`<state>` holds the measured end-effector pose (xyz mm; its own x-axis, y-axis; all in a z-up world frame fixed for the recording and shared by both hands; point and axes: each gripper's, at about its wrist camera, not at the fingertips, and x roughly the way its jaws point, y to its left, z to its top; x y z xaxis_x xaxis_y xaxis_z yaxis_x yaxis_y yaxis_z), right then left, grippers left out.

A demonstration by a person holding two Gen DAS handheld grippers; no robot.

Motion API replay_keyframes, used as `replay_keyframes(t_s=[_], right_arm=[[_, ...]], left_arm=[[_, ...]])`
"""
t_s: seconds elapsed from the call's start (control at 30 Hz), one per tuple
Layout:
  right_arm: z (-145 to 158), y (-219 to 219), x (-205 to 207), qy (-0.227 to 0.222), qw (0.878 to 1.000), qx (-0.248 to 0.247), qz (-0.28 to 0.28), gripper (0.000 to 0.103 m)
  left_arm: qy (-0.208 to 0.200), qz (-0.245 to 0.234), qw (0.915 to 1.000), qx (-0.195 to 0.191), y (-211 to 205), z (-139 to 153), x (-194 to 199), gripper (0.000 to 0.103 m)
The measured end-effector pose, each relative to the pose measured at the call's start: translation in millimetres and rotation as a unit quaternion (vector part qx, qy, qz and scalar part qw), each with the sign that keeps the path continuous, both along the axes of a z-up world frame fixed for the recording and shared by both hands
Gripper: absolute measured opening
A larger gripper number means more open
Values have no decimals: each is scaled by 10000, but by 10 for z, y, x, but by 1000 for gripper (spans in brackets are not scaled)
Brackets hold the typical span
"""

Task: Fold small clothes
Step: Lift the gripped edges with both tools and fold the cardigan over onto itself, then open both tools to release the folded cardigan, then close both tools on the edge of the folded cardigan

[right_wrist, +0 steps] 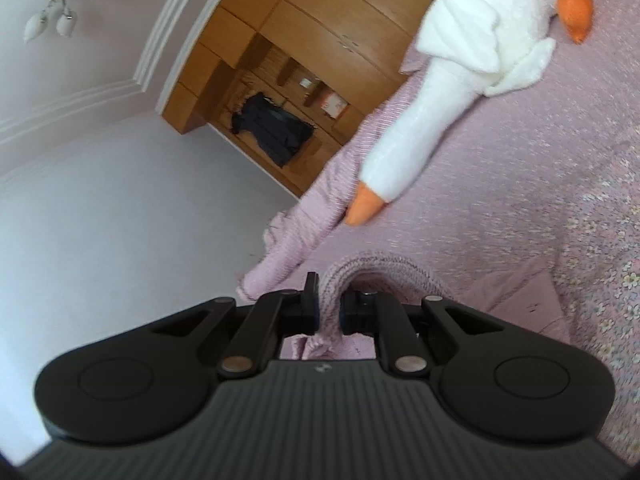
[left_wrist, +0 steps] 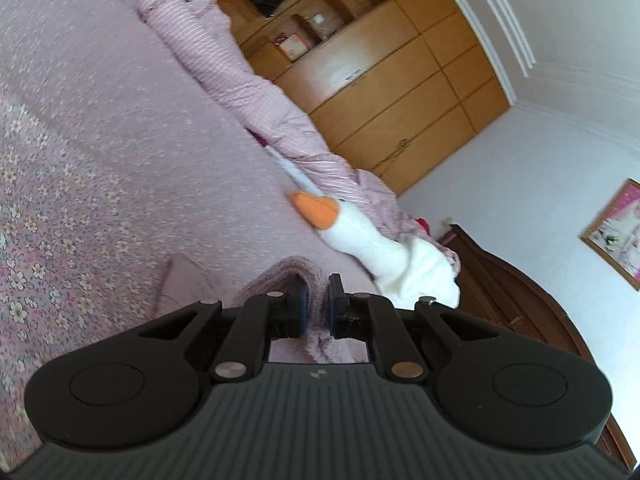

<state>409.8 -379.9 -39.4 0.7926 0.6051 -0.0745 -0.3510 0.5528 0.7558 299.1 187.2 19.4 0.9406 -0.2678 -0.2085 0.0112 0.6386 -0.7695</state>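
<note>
Most of both views was taken up by a bed (left_wrist: 120, 112) covered in a pale pink spread, with a flowery patterned section toward the near side. A big wooden wardrobe (left_wrist: 400, 92) was seen behind it against a white wall, with something dark hung in one of its open niches. A crumpled pink striped blanket (left_wrist: 256, 92) was bunched along the far edge of the bed. A white stuffed goose (right_wrist: 452, 80) with an orange beak was laid on the spread right beside that blanket, kinda blurry in both views.

The thing being folded, a small pink knitted garment (right_wrist: 384, 270), was held up over the bed from both ends. In the left wrist view, the left gripper (left_wrist: 318, 306) was clamped on a thick knitted edge of it, fingers nearly together with the fabric pinched between the pads. In the right wrist view, the right gripper (right_wrist: 330, 308) was closed the same way on another ribbed edge, which looped over the right-hand finger. A flatter pink piece was seen lying on the spread just past the grippers, but whether it was part of the same garment couldn't be told.
</note>
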Motion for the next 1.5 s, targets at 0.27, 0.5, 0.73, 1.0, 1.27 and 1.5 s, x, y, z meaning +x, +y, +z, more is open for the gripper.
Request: replay_keyframes(t_s=[0.27,0.5,0.73,1.0,1.27,1.5], right_arm=[[-295,34,206,300,9994,-193,-46,12],[-561,9,191,728,9969,-278,-145,16],[-510,-173,-120,589,9967,29,-559,99],[-473,-70,-542,461,9960,-452,-613,99],[-397,195,-721,-64,9891,-1448,-239,99],[-414,445,-591,-105,9828,-1832,189,98]], left_arm=[[151,94,9997,135,59,-282,243,10],[341,-179,9971,663,-6,-471,362,11],[146,-73,9943,1058,-21,-284,160,47],[341,-213,9880,1492,-302,-269,-81,48],[421,-533,9795,1894,-506,-277,19,51],[1101,-461,9647,2349,-503,-302,739,51]])
